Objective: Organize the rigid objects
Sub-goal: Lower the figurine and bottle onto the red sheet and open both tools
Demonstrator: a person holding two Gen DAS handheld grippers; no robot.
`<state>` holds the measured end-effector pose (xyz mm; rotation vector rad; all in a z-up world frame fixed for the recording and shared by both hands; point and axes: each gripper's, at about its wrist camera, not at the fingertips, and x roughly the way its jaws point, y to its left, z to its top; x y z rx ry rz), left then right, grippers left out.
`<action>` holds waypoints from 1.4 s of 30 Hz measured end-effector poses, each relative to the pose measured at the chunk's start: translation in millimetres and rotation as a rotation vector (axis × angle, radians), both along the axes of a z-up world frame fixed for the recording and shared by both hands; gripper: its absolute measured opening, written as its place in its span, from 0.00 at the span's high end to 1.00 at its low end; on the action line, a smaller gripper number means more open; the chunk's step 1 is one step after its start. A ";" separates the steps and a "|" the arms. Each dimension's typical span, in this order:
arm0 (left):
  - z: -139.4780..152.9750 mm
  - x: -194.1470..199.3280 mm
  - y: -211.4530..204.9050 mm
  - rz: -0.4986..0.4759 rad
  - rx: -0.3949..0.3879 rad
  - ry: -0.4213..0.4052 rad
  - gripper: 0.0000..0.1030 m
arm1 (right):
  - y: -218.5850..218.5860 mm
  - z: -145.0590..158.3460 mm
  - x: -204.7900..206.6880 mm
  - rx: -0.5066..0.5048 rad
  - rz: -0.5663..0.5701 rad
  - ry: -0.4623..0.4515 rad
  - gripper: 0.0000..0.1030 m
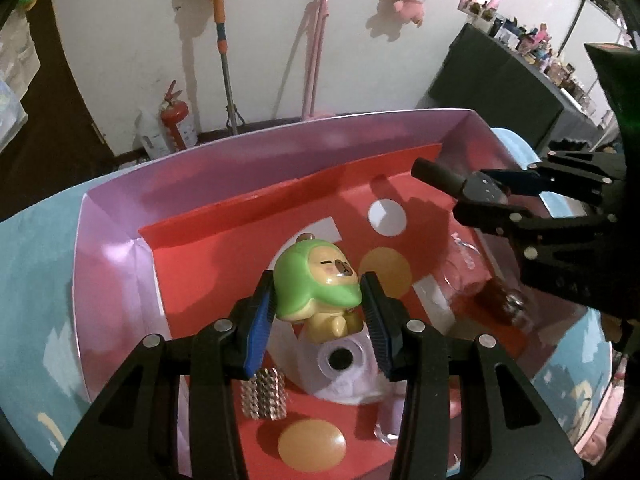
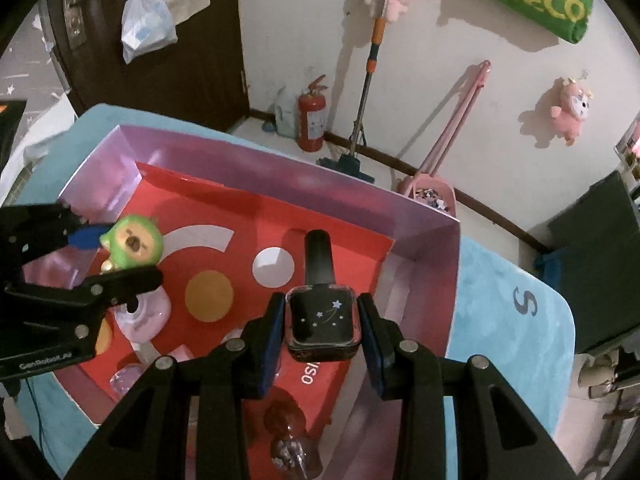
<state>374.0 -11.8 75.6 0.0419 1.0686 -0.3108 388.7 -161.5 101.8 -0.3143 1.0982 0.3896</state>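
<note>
My left gripper (image 1: pixel 318 300) is shut on a small bear figurine with a green hood (image 1: pixel 320 280), held over the middle of a pink box with a red patterned floor (image 1: pixel 224 220). My right gripper (image 2: pixel 322 322) is shut on a black nail polish bottle with star marks (image 2: pixel 322 320), its black cap pointing away, above the right half of the box (image 2: pixel 420 236). Each gripper shows in the other's view: the right gripper (image 1: pixel 480 196) with the bottle (image 1: pixel 444 176) at the upper right, the left gripper (image 2: pixel 116 256) with the figurine (image 2: pixel 134 244) at the left.
In the box lie a pale pink round case (image 2: pixel 142 314), a ribbed metallic cylinder (image 1: pixel 264 394), a dark bottle with a glittery end (image 2: pixel 292 440) and clear pieces (image 1: pixel 464 268). The box stands on a light blue fuzzy mat (image 2: pixel 512 320). Behind are a wall, a mop and a fire extinguisher (image 2: pixel 310 120).
</note>
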 end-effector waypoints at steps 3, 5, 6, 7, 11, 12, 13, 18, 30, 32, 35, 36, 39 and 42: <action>-4.2 9.1 -0.8 0.011 0.012 0.012 0.61 | 5.1 -4.4 4.6 -0.045 0.005 0.009 0.63; -6.9 14.6 0.6 0.016 0.013 0.018 0.61 | 10.3 -7.2 8.9 -0.071 0.008 0.022 0.63; -8.8 16.5 0.2 0.020 0.017 0.021 0.61 | 13.0 -9.7 10.7 -0.092 0.011 0.029 0.63; -10.1 17.7 -0.2 0.023 0.022 0.022 0.61 | 14.7 -11.1 11.8 -0.110 0.013 0.030 0.63; -18.4 22.8 -1.9 0.031 0.038 0.036 0.61 | 19.3 -17.6 17.1 -0.173 0.015 0.040 0.63; -20.7 23.8 -2.6 0.031 0.039 0.040 0.61 | 19.8 -18.8 17.9 -0.178 0.014 0.043 0.63; -21.2 24.7 -3.1 0.032 0.041 0.042 0.61 | 20.4 -20.3 18.3 -0.183 0.015 0.050 0.63; -25.2 29.0 -6.2 0.045 0.049 0.048 0.61 | 23.7 -27.8 17.9 -0.212 0.021 0.079 0.63; -26.0 27.3 -6.9 0.057 0.052 0.067 0.61 | 27.0 -37.1 20.3 -0.256 0.021 0.105 0.63; -27.2 25.2 -6.9 0.058 0.054 0.064 0.61 | 28.2 -38.1 19.9 -0.261 0.022 0.104 0.63; -27.6 23.4 -7.3 0.059 0.055 0.062 0.61 | 27.5 -38.1 19.8 -0.253 0.016 0.110 0.63; -27.8 24.0 -6.9 0.060 0.054 0.062 0.61 | 27.7 -38.3 20.4 -0.253 0.013 0.110 0.63; -29.3 24.3 -7.5 0.061 0.054 0.060 0.61 | 27.8 -38.0 22.1 -0.254 0.016 0.111 0.63; -30.4 23.6 -7.2 0.065 0.049 0.061 0.61 | 26.4 -38.0 21.9 -0.257 0.019 0.111 0.63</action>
